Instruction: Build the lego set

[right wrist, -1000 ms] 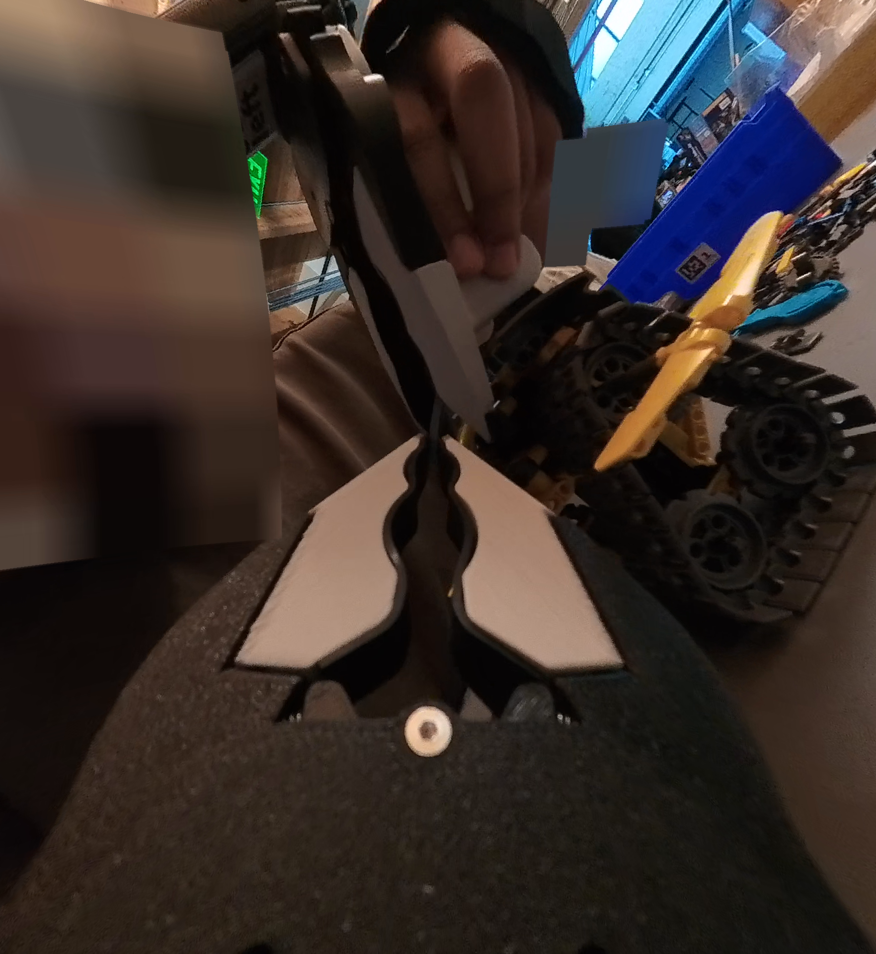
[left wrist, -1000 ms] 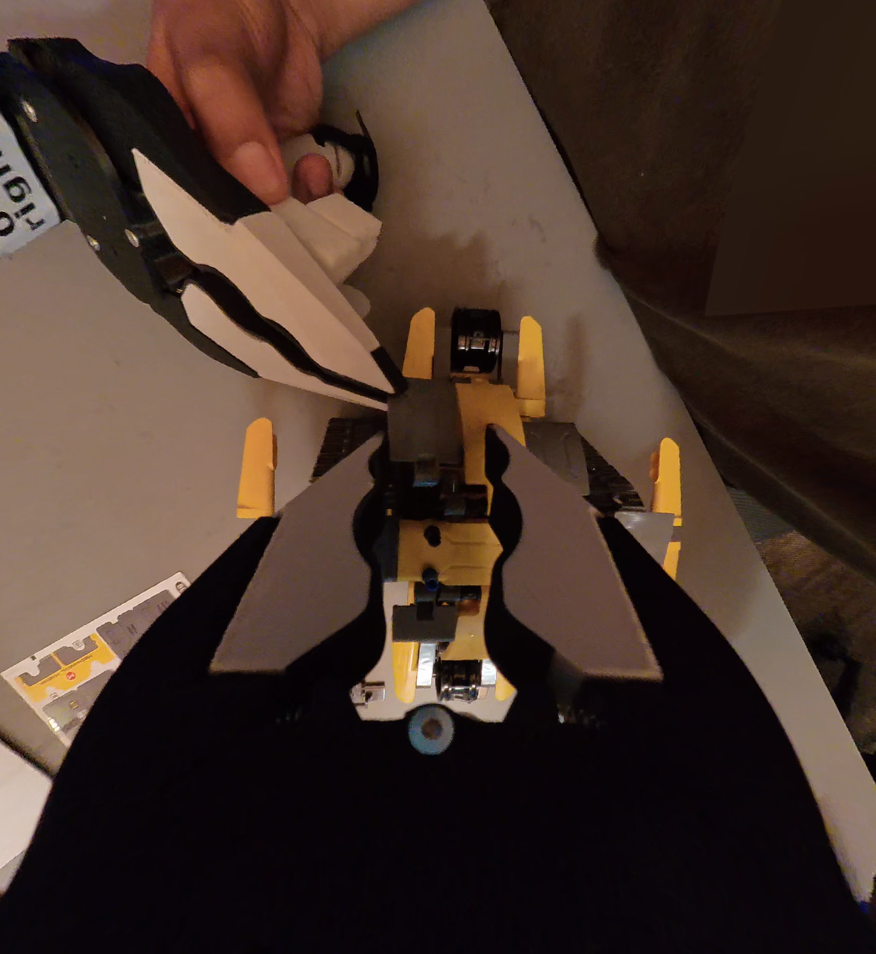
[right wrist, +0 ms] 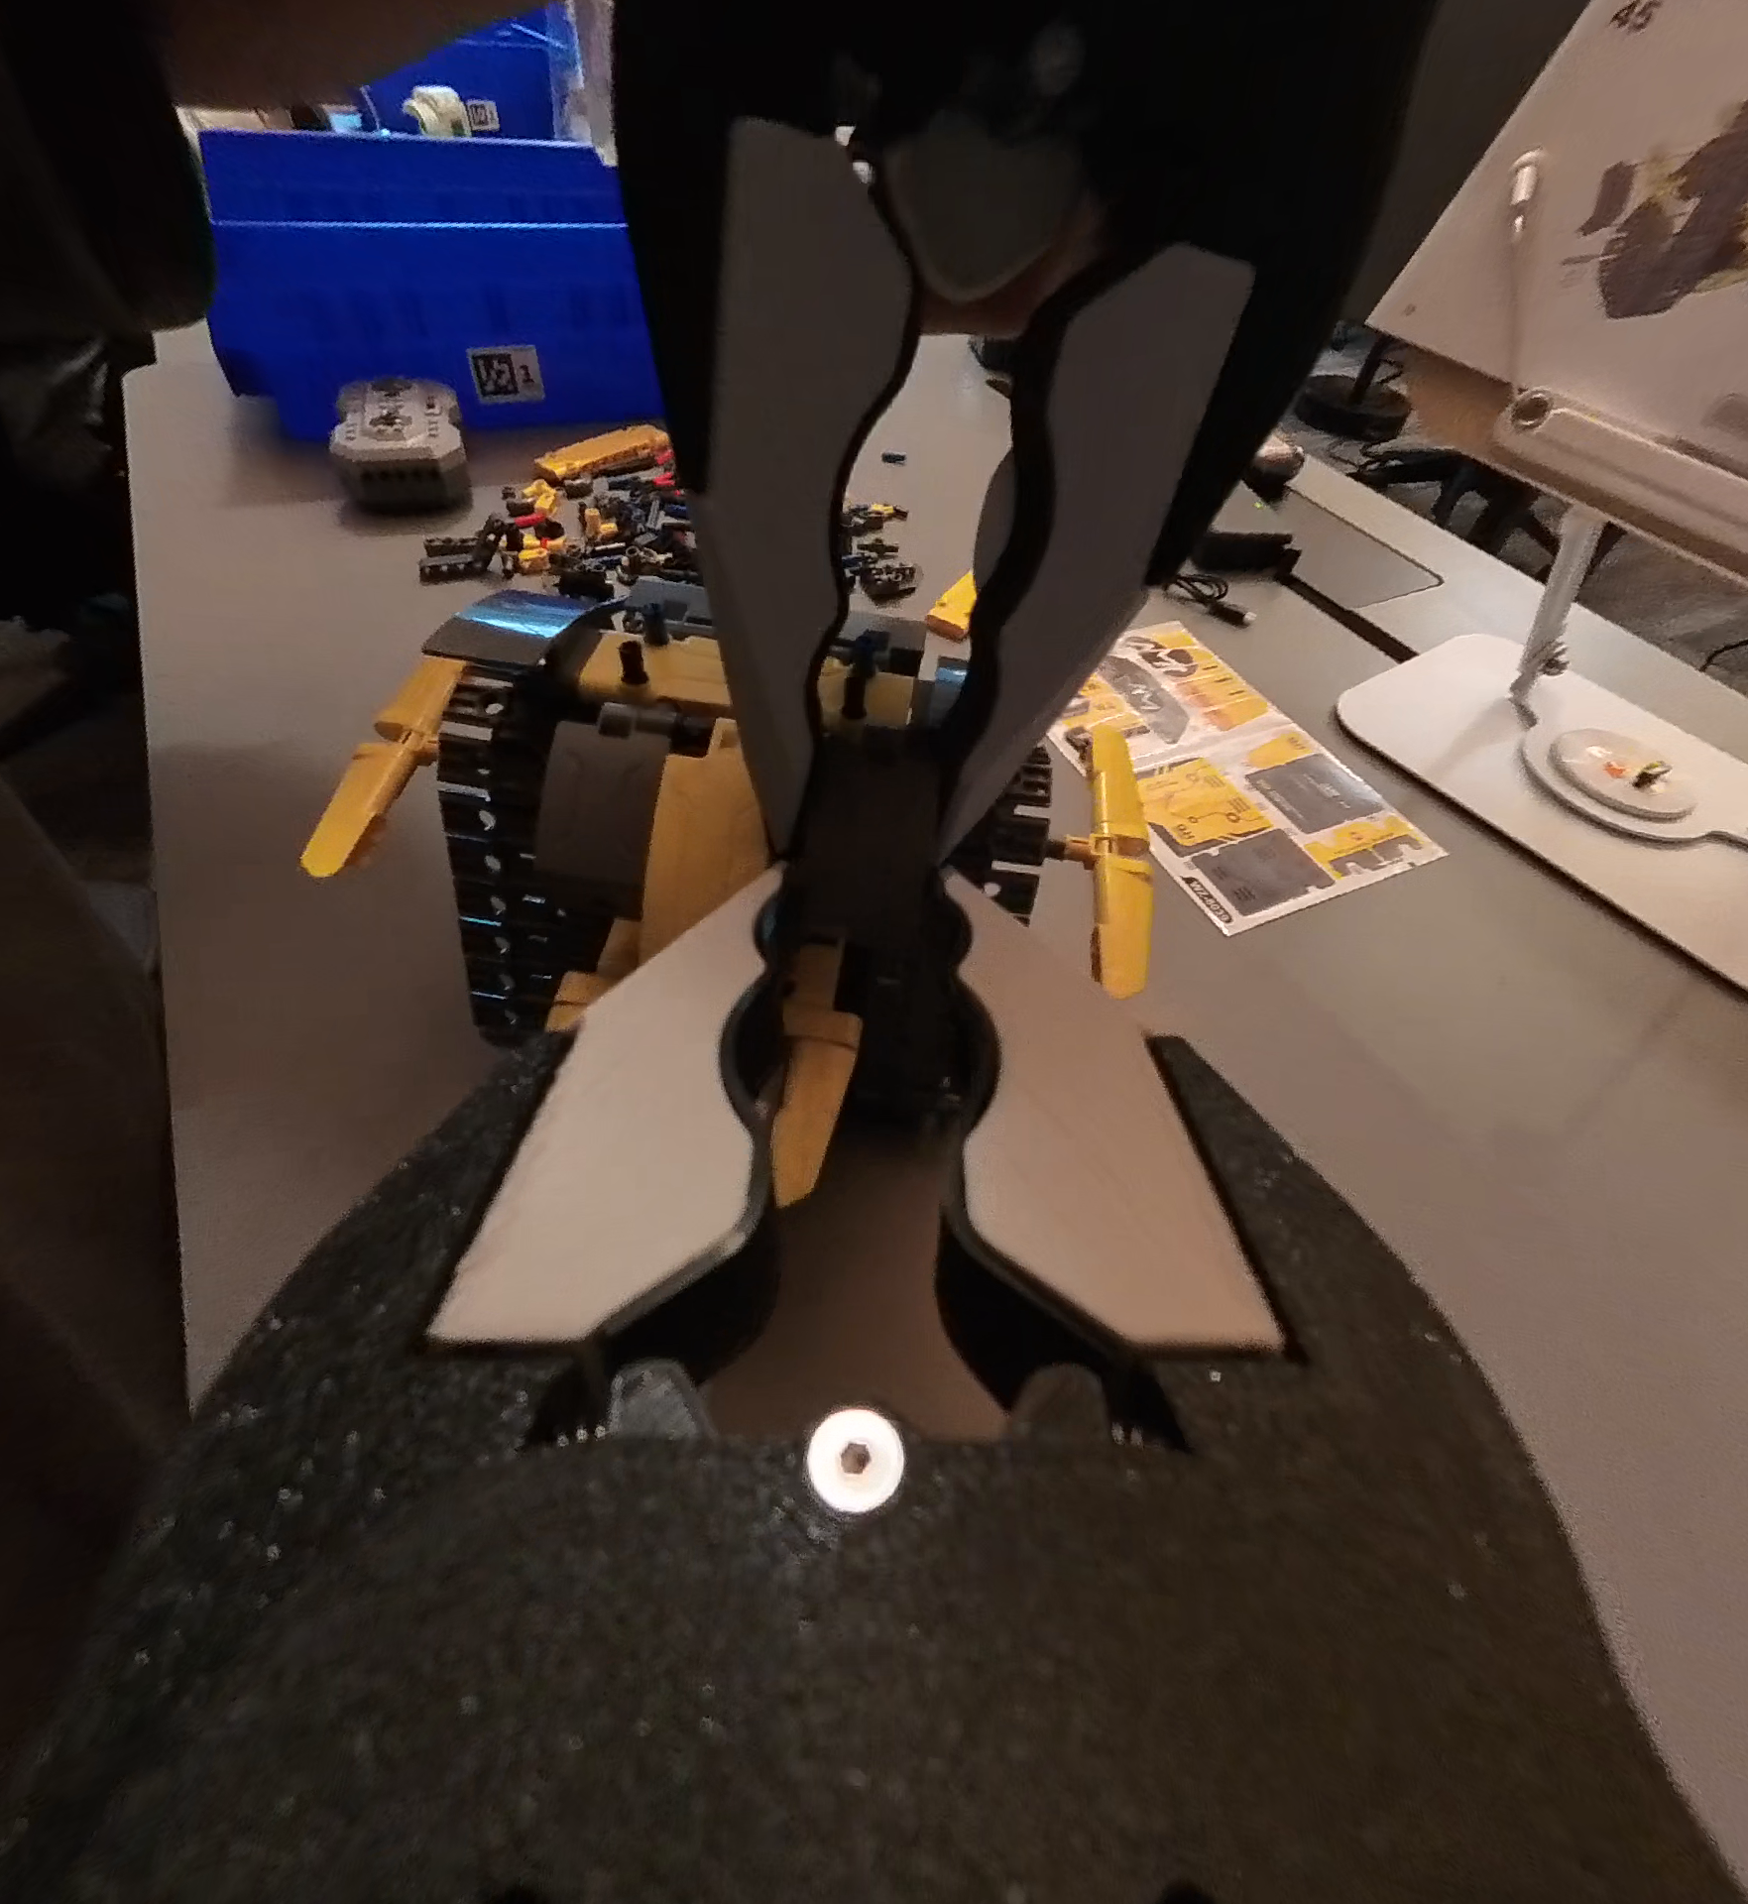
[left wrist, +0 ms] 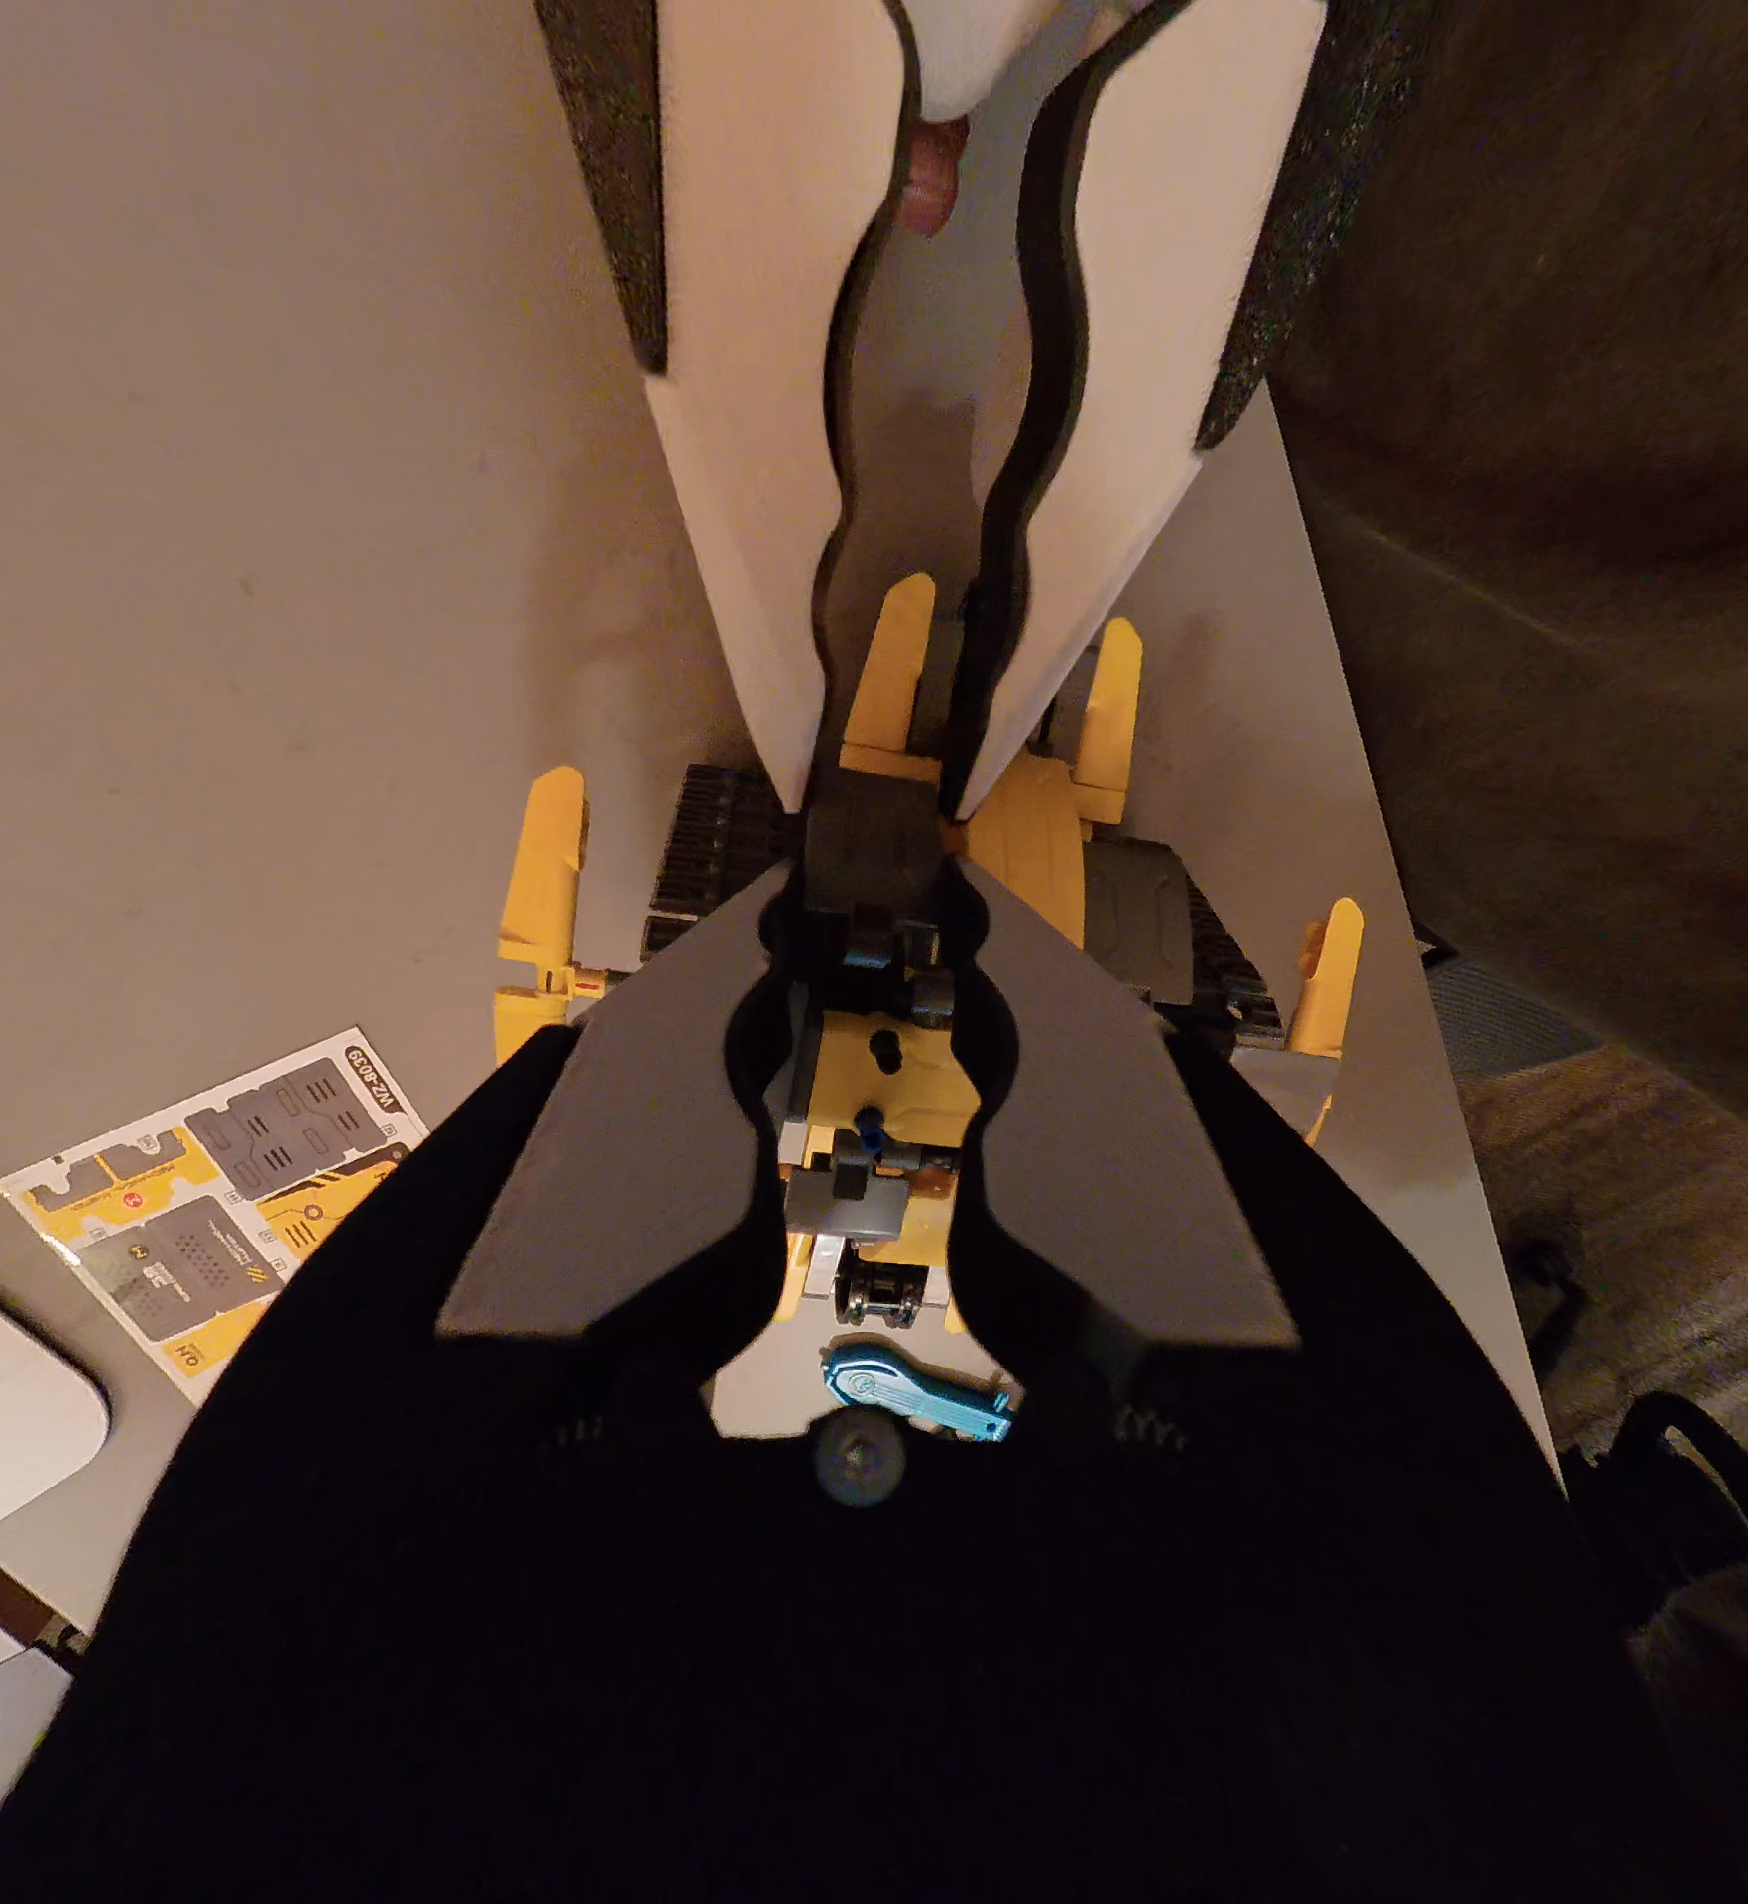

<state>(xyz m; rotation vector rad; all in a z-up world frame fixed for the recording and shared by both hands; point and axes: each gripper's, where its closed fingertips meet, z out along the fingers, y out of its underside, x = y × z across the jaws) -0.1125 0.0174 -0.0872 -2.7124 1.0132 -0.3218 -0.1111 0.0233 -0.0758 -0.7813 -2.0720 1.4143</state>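
Right tool (right wrist: pixel 864 886) has swung opposite left tool (left wrist: pixel 875 876); both now clamp the model's (left wrist: pixel 1034 855) dark block (left wrist: pixel 869 845).

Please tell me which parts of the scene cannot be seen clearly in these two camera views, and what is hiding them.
- Grip contact on the dark block: both views, tips of the left hand-held gripper and right hand-held gripper cover its sides.
- Tracked model, rear underside: right wrist view, hidden by gripper body.
- Loose parts: right wrist view, too small.
- Sticker sheet: left wrist view, partly covered by the gripper.
- Booklet: cut off, blurred.
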